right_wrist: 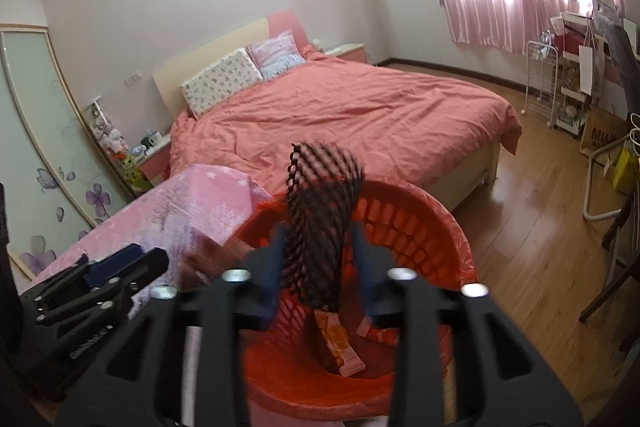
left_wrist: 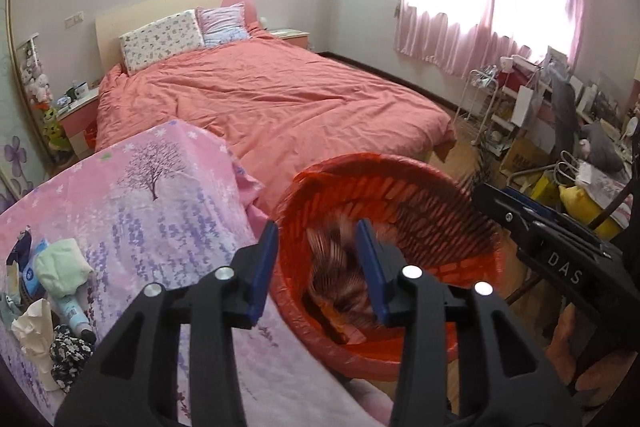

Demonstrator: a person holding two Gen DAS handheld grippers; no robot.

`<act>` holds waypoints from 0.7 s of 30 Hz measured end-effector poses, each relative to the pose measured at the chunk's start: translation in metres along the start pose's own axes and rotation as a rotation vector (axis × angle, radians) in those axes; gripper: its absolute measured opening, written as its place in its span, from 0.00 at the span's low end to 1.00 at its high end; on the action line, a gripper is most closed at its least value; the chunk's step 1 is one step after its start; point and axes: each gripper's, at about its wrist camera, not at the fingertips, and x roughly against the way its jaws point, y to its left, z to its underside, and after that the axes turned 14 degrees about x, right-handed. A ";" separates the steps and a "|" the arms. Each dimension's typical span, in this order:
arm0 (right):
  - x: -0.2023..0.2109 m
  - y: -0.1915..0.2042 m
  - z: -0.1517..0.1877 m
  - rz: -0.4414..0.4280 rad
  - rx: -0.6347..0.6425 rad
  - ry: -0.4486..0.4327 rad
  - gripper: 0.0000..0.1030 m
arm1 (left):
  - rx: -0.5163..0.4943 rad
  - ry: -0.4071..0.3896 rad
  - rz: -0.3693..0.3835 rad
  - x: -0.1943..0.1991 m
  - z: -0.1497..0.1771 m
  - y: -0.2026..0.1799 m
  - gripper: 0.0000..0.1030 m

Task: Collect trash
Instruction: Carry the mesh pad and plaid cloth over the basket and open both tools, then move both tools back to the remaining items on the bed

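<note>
A red plastic basket (left_wrist: 400, 187) lined with a red bag stands beside a table under a pink cloth (left_wrist: 160, 207). My left gripper (left_wrist: 319, 231) hangs open over the basket's near rim. A blurred brown striped wrapper (left_wrist: 336, 267) is between and below its blue fingers, inside the basket. My right gripper (right_wrist: 319, 231) is over the same basket (right_wrist: 440, 219), jaws apart. A black mesh net (right_wrist: 320, 207) stands upright between them. Snack wrappers (right_wrist: 340, 343) lie at the basket's bottom. Each gripper shows in the other's view: the right gripper (left_wrist: 486, 197) and the left gripper (right_wrist: 120, 263).
On the pink cloth at the left lie a crumpled tissue (left_wrist: 32, 327), a green cloth (left_wrist: 64, 267) and a tube (left_wrist: 74, 311). A bed with a coral cover (left_wrist: 280, 99) fills the middle. Cluttered shelves and bags (left_wrist: 540, 131) line the right wall by the wooden floor (right_wrist: 540, 207).
</note>
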 end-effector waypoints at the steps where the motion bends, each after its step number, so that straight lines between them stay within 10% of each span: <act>1: 0.000 0.000 0.002 0.004 0.001 0.005 0.45 | 0.003 -0.001 -0.007 0.000 0.000 0.003 0.42; 21: 0.016 0.095 0.008 -0.052 0.173 0.042 0.53 | 0.180 -0.121 -0.284 0.105 0.032 0.181 0.65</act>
